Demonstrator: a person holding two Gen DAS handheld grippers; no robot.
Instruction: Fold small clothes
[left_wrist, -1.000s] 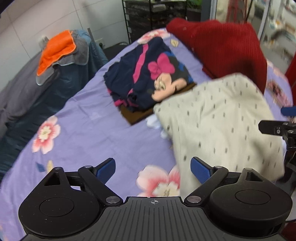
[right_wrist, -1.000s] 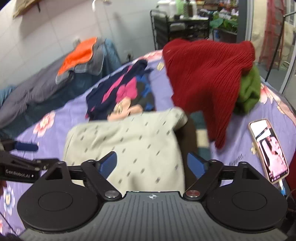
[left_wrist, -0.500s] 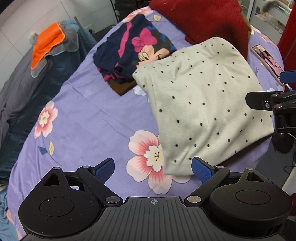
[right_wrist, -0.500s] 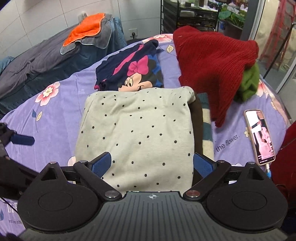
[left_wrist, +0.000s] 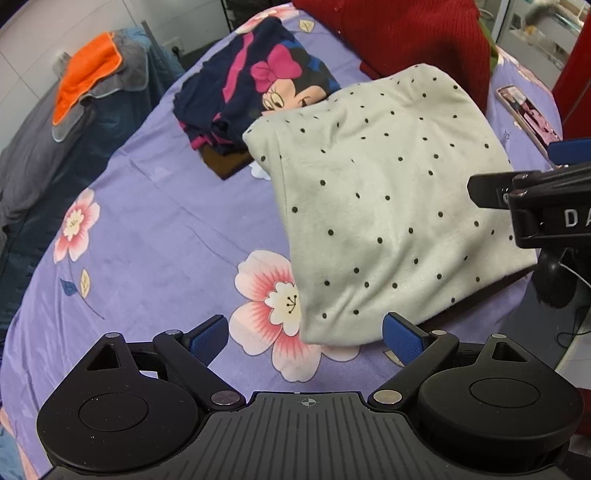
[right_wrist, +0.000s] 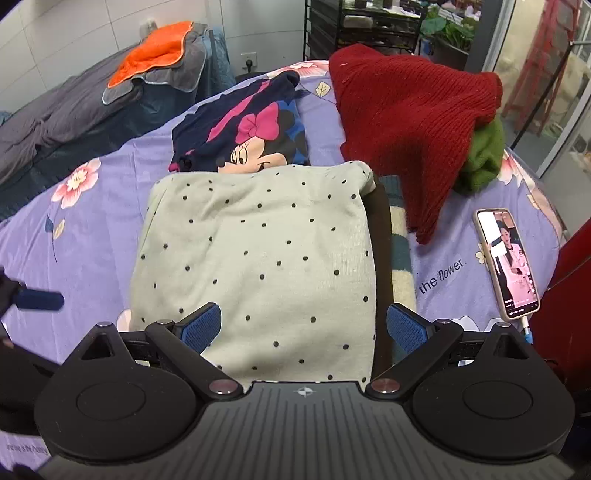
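I have the left hand-held gripper (left_wrist: 304, 338) spread wide with nothing between its blue pads, hovering over the purple flowered bedsheet (left_wrist: 155, 221) just at the near corner of the dotted garment (left_wrist: 388, 206). My right hand-held gripper (right_wrist: 304, 328) is likewise wide open and empty, poised above the near edge of the same dotted garment (right_wrist: 258, 258), which lies folded into a rough rectangle in the middle of the bed. Its far edge overlaps a folded navy cartoon-mouse shirt (right_wrist: 251, 140). A dark cloth (right_wrist: 380, 229) peeks out from under the dotted garment's right side. To the right sits a heap with a red knit sweater (right_wrist: 406, 118) draped over something green (right_wrist: 484, 155), and a phone (right_wrist: 508, 262) with its screen lit lies near the bed's right edge.
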